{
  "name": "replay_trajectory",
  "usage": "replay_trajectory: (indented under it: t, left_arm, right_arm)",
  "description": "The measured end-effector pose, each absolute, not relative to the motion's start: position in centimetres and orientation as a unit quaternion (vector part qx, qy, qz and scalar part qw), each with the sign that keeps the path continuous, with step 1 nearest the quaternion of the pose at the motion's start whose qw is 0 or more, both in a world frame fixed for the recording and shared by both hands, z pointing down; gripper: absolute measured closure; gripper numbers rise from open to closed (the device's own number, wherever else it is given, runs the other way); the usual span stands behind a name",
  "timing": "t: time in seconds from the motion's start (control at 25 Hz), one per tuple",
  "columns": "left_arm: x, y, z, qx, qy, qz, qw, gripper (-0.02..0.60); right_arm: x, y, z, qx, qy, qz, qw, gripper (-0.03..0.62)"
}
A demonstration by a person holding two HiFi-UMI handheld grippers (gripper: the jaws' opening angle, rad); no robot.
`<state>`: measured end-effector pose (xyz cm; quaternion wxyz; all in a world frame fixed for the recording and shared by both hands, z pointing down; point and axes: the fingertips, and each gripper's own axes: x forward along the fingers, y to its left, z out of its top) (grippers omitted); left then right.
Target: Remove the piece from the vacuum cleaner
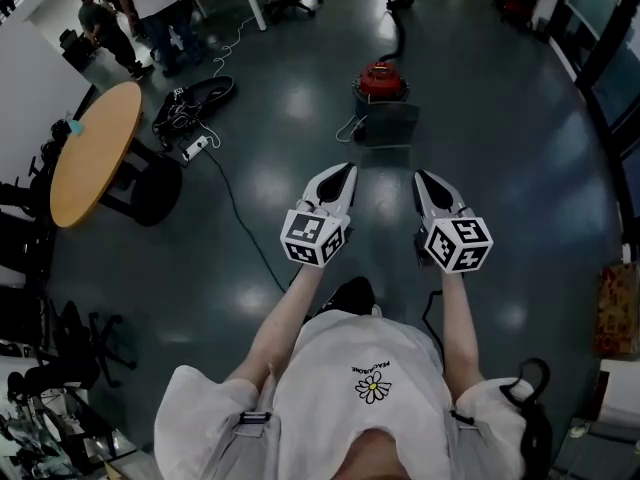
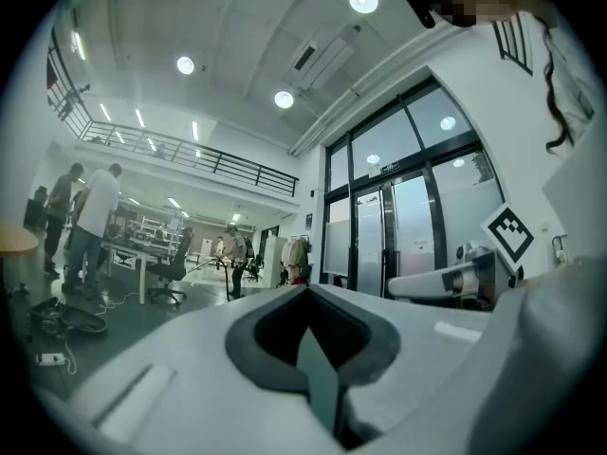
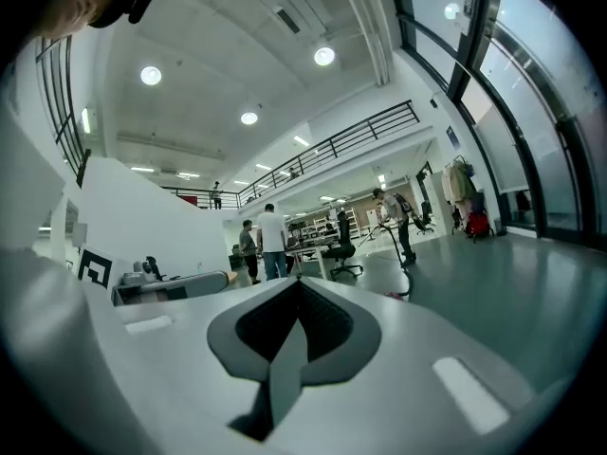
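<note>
- The left gripper [image 1: 343,171] is shut tight. Its two jaws are pressed together with nothing between them.
- The right gripper [image 1: 425,180] is shut tight too, and it holds nothing.
- Both grippers are held out in front of the person, side by side but not touching. They point ahead across the room.
- The red vacuum cleaner [image 1: 381,78] sits on the dark floor [image 1: 500,168], well apart from the grippers and straight ahead of them.
- A black hose [image 1: 400,26] goes from the vacuum cleaner toward the far end of the room.
- A grey square part [image 1: 388,125] sits right against the near side of the vacuum cleaner. I cannot tell if it is joined on.
- A round table [image 1: 95,153] with a wood top stands far off to the left.
- Black wires [image 1: 190,103] and a white plug strip [image 1: 195,148] lie on the floor near that table.
- Some people [image 1: 150,8] stand by a desk at the far left.
</note>
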<state>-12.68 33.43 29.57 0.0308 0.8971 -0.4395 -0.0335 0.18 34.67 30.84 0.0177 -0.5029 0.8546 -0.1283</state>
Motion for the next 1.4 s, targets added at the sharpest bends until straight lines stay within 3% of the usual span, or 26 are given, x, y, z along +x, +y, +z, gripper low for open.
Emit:
replay_trajectory:
  t: [0.44, 1.04, 1.4]
  left_arm:
    - [-12.5, 26.0, 32.1, 0.886, -0.459, -0.031, 0.050, 0.581]
    - [-10.5, 2.9, 28.7, 0.885, -0.459, -0.065, 0.040, 0.581]
    - [-7.3, -6.3, 31.4, 0.893, -0.443, -0.042, 0.069, 0.581]
  right_arm:
    - [2.9, 28.2, 33.7, -0.507, 0.849, -0.146, 0.003, 0.569]
    - [4.8, 5.2, 30.8, -0.497, 0.859, -0.115, -0.032, 0.568]
    - [7.5, -4.0, 32.9, -0.511, 0.847, -0.137, -0.048, 0.556]
